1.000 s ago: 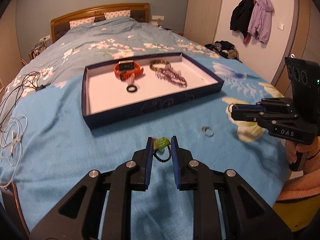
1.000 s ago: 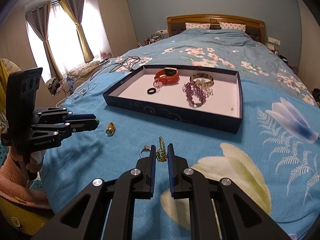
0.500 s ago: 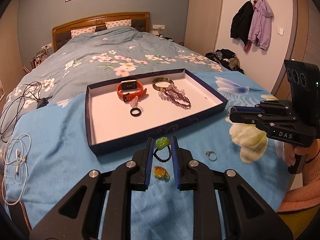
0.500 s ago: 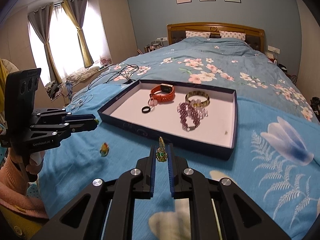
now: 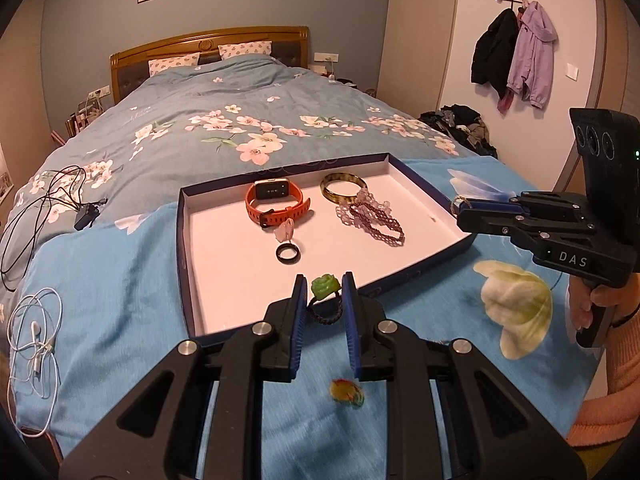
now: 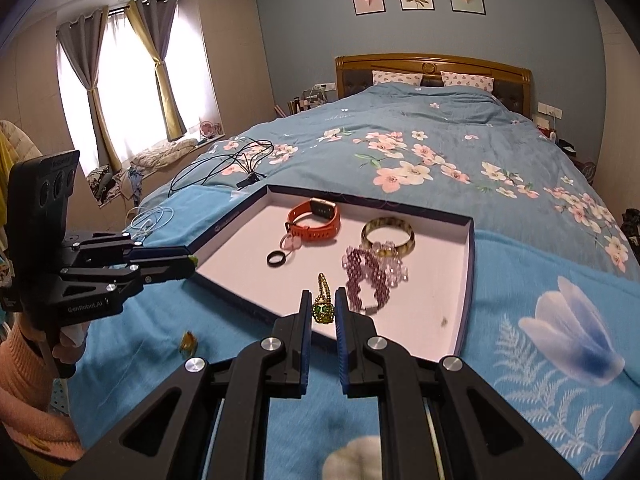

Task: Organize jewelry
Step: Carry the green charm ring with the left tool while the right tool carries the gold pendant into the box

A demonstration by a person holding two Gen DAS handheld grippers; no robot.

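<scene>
My left gripper [image 5: 324, 294] is shut on a green flower ring [image 5: 324, 285] with a dark beaded band, held over the near rim of the navy tray [image 5: 183, 248]. My right gripper [image 6: 323, 306] is shut on a green and gold pendant [image 6: 322, 311] whose chain sticks up, just over the tray's near edge [image 6: 248, 306]. In the tray lie an orange watch [image 5: 276, 204], a bangle [image 5: 344, 189], a purple beaded bracelet [image 5: 374, 222], a black ring [image 5: 287, 253] and a small pink piece [image 5: 285, 232]. A yellow-orange trinket [image 5: 346, 392] lies on the bedspread below the left fingers.
Black cables [image 5: 48, 200] and white earphones [image 5: 36, 328] lie on the bed to the tray's left. The right gripper [image 5: 460, 209] shows at the tray's right corner, the left gripper [image 6: 192, 261] at its left corner. Coats [image 5: 516, 52] hang on the wall.
Both grippers have risen and moved forward to the tray's near rim, each still holding its piece. The yellow-orange trinket now lies beneath the left fingers, and the silver ring is out of sight.
</scene>
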